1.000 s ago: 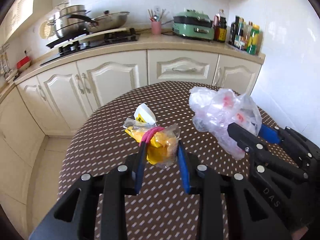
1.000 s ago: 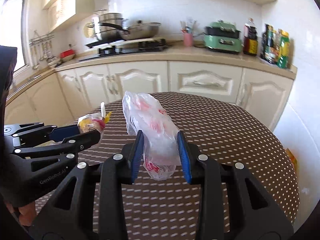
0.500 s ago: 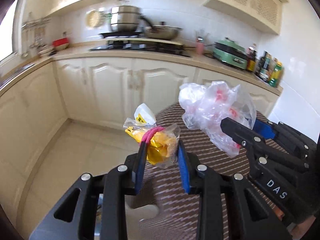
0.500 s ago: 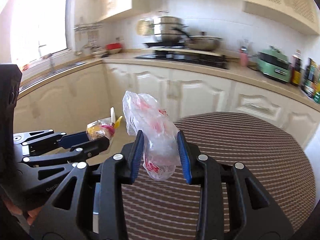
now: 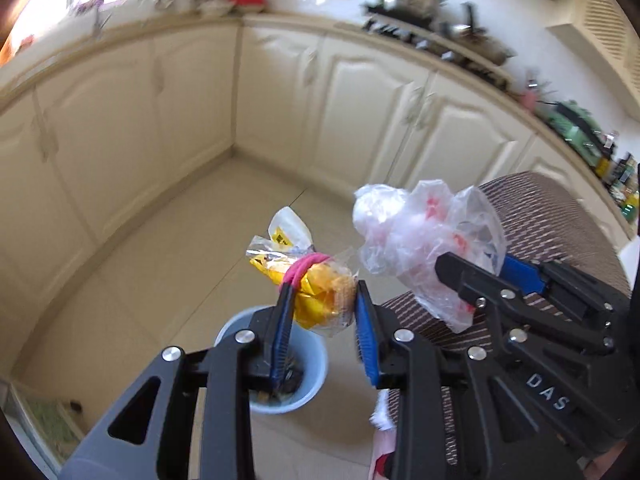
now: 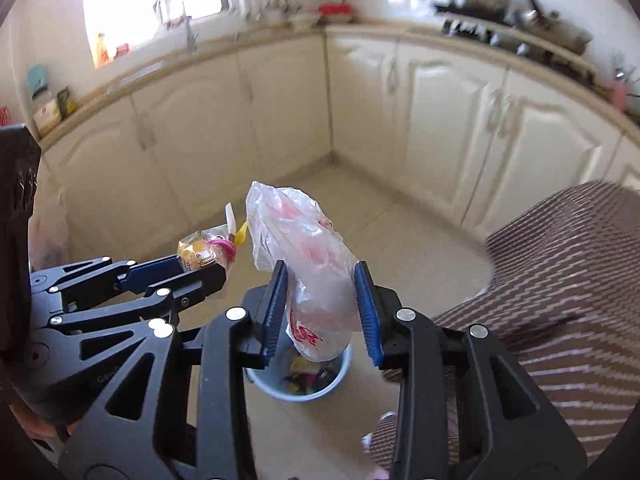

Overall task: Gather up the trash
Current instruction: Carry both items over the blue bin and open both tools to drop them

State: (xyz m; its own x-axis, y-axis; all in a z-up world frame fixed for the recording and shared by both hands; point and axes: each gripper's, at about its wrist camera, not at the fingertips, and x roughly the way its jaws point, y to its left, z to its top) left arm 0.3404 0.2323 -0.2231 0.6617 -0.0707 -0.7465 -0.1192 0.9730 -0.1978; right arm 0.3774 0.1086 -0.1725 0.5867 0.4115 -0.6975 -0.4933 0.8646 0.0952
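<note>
My left gripper (image 5: 320, 312) is shut on a yellow snack wrapper (image 5: 316, 296) tied with a pink band, held in the air above a light blue bin (image 5: 310, 384) on the floor. My right gripper (image 6: 320, 304) is shut on a crumpled clear plastic bag (image 6: 296, 248) with red print, above the same bin (image 6: 342, 372), which holds some trash. In the left wrist view the right gripper (image 5: 476, 272) and its bag (image 5: 424, 232) are just to the right. In the right wrist view the left gripper (image 6: 200, 266) and wrapper (image 6: 200, 250) are to the left.
A round table with a brown dotted cloth (image 5: 552, 220) stands to the right of the bin, also in the right wrist view (image 6: 560, 280). Cream cabinets (image 5: 360, 100) line the walls around a beige tiled floor (image 5: 160, 260). A white scrap (image 5: 380, 416) hangs by the table's edge.
Both grippers have swung left off the table and tilted down, still holding their trash. They now hang over the floor and the blue bin, which has come into view.
</note>
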